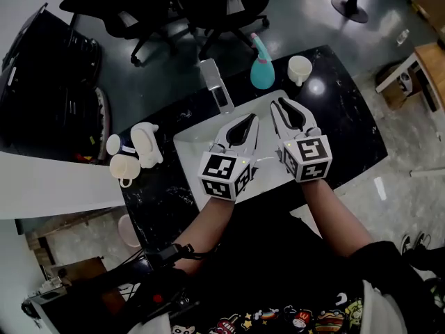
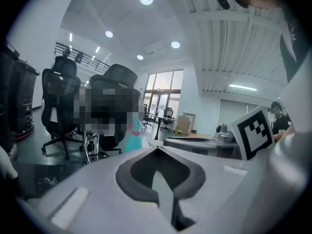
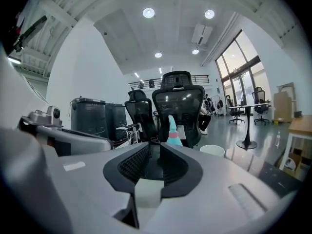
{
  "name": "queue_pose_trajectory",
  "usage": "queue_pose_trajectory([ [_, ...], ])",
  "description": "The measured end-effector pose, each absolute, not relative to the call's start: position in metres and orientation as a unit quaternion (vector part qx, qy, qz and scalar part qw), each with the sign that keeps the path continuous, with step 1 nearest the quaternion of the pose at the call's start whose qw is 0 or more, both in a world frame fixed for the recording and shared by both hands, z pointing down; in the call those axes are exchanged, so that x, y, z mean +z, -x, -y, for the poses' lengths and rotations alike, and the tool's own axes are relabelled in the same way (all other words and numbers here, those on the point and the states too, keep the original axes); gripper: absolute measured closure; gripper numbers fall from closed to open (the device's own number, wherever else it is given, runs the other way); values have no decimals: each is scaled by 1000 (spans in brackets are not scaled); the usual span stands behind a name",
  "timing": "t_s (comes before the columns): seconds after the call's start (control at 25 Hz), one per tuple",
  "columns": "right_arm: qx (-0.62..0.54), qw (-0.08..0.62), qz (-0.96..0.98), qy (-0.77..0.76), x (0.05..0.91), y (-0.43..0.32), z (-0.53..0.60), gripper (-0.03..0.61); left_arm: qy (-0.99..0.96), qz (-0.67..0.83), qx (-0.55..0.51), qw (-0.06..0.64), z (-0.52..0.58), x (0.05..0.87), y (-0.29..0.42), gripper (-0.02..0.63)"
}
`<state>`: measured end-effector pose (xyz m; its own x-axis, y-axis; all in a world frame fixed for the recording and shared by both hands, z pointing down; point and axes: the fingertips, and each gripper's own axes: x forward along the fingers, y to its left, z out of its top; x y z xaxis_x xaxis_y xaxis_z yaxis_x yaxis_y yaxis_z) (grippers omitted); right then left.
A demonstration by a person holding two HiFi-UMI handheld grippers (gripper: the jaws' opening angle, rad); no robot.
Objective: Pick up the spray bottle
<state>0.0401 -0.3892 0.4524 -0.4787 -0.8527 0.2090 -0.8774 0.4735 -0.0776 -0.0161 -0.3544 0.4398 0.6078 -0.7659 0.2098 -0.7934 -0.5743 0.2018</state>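
Observation:
The teal spray bottle (image 1: 261, 65) with a pink collar stands upright at the far edge of the black table (image 1: 348, 110). In the right gripper view the spray bottle (image 3: 173, 130) shows straight ahead, beyond the jaws. It also appears in the left gripper view as the spray bottle (image 2: 132, 136), ahead and a little left. My right gripper (image 1: 277, 103) hovers over the white mat (image 1: 191, 148), short of the bottle, its jaws parted by a narrow gap with nothing between them. Beside it, my left gripper (image 1: 253, 118) is shut and empty.
A white cup (image 1: 299, 69) stands right of the bottle, and a long clear object (image 1: 216, 85) lies to its left. White items and a mug (image 1: 125, 167) sit at the table's left end. Office chairs (image 1: 229, 2) stand behind the table.

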Motion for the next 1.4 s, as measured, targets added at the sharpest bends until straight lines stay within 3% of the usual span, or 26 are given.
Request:
queue_pose_trajectory([
  [0.84,44,85,866,-491,478,-24,532,359,-860,477,45,174,443,463,8,614],
  [1.04,40,89,868,-487,479,-17,548,357,-860,477,45,179,443,465,9,614],
  [1.12,39,90,868,-488,479,-16,550,371,-859,477,44,179,443,465,9,614],
  [1.16,38,91,867,-488,479,-16,551,408,-860,477,44,178,443,464,9,614],
  [1.4,17,84,868,-488,469,-19,545,420,-861,475,47,177,440,462,6,614],
])
